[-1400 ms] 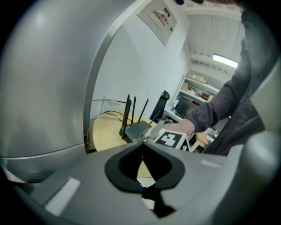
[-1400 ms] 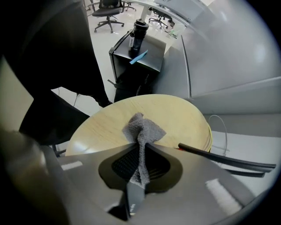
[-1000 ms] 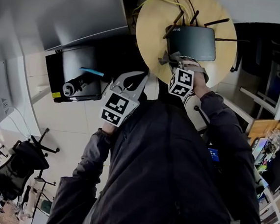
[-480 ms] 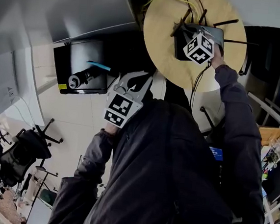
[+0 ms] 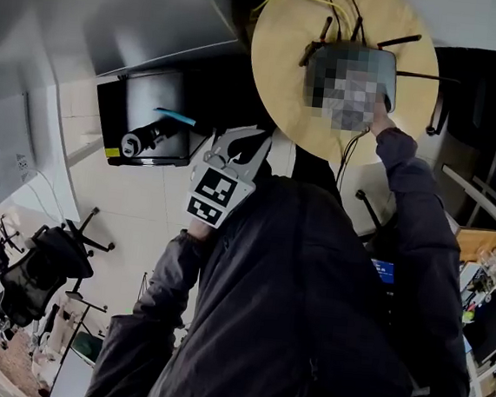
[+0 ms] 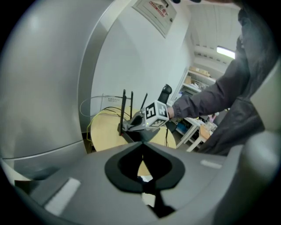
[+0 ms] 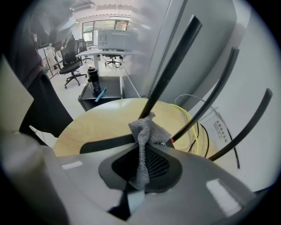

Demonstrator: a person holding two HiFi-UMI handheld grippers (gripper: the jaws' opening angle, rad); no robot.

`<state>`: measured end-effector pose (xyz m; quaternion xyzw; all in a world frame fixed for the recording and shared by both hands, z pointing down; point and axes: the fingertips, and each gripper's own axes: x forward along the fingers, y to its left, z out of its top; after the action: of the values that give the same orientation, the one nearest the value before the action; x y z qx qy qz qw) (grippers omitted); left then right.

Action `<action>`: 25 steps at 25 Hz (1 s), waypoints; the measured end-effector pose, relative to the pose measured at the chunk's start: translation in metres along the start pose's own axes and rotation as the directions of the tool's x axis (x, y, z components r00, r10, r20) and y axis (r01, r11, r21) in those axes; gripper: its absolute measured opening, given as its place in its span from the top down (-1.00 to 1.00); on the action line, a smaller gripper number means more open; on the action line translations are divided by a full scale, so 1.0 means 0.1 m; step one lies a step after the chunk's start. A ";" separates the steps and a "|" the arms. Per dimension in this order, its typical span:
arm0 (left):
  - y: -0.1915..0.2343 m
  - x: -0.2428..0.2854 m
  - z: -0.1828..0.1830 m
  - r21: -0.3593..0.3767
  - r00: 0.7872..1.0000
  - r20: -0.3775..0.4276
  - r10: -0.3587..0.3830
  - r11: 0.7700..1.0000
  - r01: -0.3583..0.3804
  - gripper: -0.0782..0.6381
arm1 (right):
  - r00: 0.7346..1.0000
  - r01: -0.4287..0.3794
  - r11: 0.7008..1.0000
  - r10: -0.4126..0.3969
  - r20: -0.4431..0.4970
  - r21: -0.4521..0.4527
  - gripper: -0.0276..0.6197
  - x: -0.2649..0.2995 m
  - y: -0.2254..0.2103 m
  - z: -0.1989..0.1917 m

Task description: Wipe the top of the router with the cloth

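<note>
A black router [image 7: 156, 163] with several upright antennas [image 7: 171, 66] sits on a round wooden table [image 5: 279, 57]. In the head view a mosaic patch covers most of it. My right gripper [image 7: 145, 139] is shut on a grey cloth [image 7: 141, 154] and hangs just over the router's meshed top, with the cloth bunched up against an antenna base. The left gripper view shows that gripper [image 6: 131, 125] low over the router [image 6: 129, 136]. My left gripper [image 5: 235, 153] is shut and holds nothing. It stays off the table, near my chest.
Yellow cables [image 7: 193, 121] loop behind the router at the table's far edge. A black cabinet [image 5: 166, 98] left of the table carries a dark bottle [image 5: 140, 144] and a blue item [image 5: 176, 116]. An office chair [image 5: 40, 274] stands on the floor at lower left.
My right gripper has moved with the cloth from the router's near edge up over its top. Over the last half second it has hardly shifted. The left gripper stays put.
</note>
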<state>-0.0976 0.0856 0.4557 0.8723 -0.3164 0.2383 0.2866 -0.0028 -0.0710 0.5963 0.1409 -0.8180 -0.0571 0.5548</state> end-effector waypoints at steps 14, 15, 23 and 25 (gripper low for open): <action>-0.09 0.22 0.19 0.045 0.999 0.005 -0.047 0.998 0.047 0.78 | 0.994 -0.103 0.993 0.105 0.025 -0.056 0.83 -0.32 0.92 -0.23; -0.09 0.23 0.21 0.043 0.999 0.008 -0.043 0.998 0.043 0.78 | 0.992 -0.122 0.991 0.124 0.022 -0.063 0.83 -0.32 0.92 -0.22; -0.09 0.27 0.29 0.009 0.999 0.030 0.019 1.000 -0.019 0.78 | 0.997 -0.010 0.992 0.001 0.074 0.124 0.83 -0.29 -0.20 -0.27; -0.09 0.27 0.29 -0.001 0.999 0.033 0.037 0.999 -0.037 0.78 | 0.999 0.020 0.994 -0.026 0.047 0.111 0.82 -0.20 -0.43 -0.35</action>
<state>-0.0660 0.0609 0.4476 0.8701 -0.3372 0.2289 0.2771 0.0433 -0.1036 0.5807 0.1792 -0.8315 -0.0216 0.5253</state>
